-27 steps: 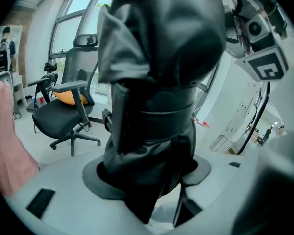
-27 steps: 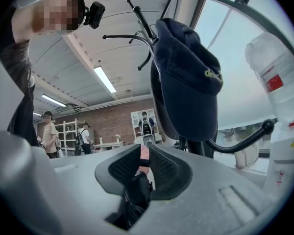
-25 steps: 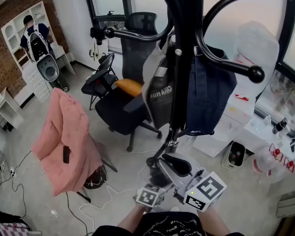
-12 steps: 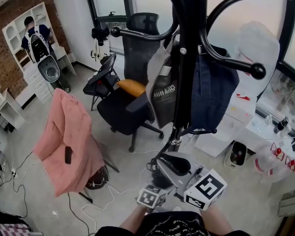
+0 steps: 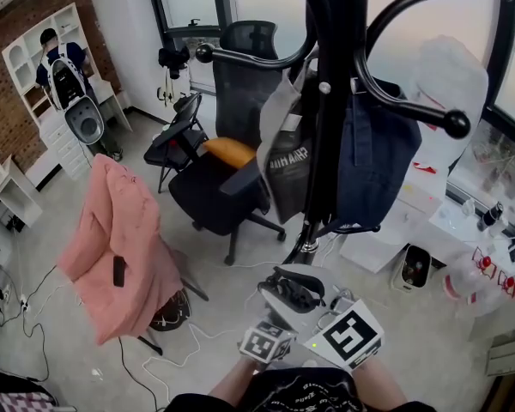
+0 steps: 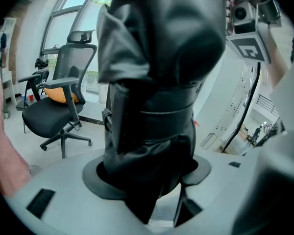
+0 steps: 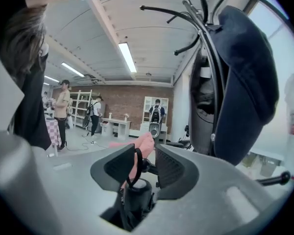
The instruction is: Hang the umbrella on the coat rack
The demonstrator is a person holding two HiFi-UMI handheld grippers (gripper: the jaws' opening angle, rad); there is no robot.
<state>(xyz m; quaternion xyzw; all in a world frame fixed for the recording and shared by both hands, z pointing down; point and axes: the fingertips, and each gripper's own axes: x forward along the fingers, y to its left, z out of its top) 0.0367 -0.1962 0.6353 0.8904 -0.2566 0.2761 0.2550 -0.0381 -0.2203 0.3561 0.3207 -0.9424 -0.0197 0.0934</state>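
The folded black umbrella (image 5: pixel 293 292) lies low in the head view, just in front of the coat rack's black pole (image 5: pixel 330 101). My left gripper (image 6: pixel 147 173) is shut on the umbrella's bundled body (image 6: pixel 157 92), which fills the left gripper view. My right gripper (image 7: pixel 146 156) has just been opening. Its pads (image 7: pixel 172 169) stand apart with the umbrella's handle end (image 7: pixel 136 196) and black wrist strap (image 7: pixel 135 166) loose between them. Curved hooks with ball ends (image 5: pixel 456 125) reach out above.
A dark blue garment (image 5: pixel 373 161) and a grey bag (image 5: pixel 285 157) hang on the rack. A black office chair with an orange cushion (image 5: pixel 223 154) and a chair draped in a pink coat (image 5: pixel 120 239) stand to the left. Cables cross the floor. A person (image 5: pixel 62 69) stands far back.
The right gripper's marker cube has rolled and slid slightly left, and its jaws have come off the umbrella's handle end. The left gripper keeps its hold and place.
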